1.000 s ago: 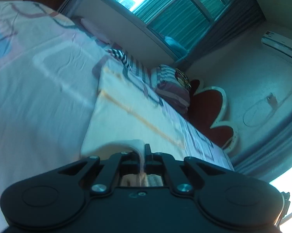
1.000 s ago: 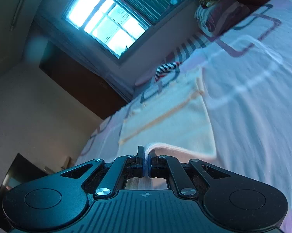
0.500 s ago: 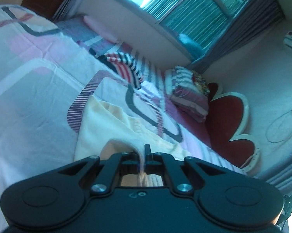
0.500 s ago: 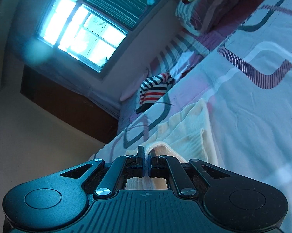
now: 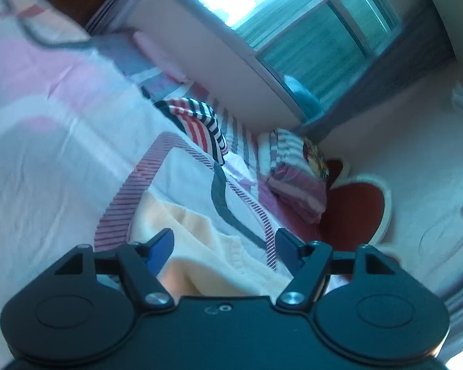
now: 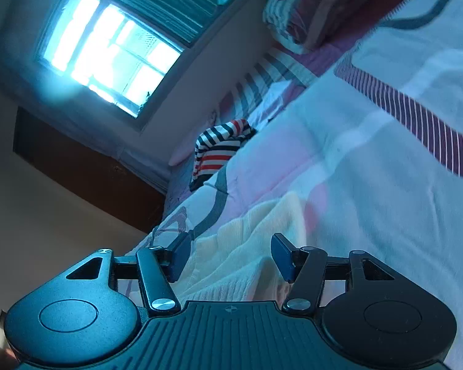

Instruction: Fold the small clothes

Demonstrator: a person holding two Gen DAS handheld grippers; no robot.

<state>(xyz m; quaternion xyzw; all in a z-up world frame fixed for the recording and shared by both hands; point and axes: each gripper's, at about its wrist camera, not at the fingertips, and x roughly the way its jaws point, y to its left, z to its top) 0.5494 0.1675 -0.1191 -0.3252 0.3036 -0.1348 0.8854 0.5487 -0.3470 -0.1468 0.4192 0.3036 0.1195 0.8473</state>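
Patterned bedsheet (image 5: 62, 141) stretches toward bright window (image 6: 108, 49).

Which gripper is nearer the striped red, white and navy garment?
Cannot tell: left gripper and right gripper both open over the cream cloth, the striped garment far beyond each.

No readable text, labels, brands or numbers in either view. Only mark: a small crosshair sign moulded on the right gripper (image 6: 229, 254) body, at 12 o'clock of its ribbed housing.
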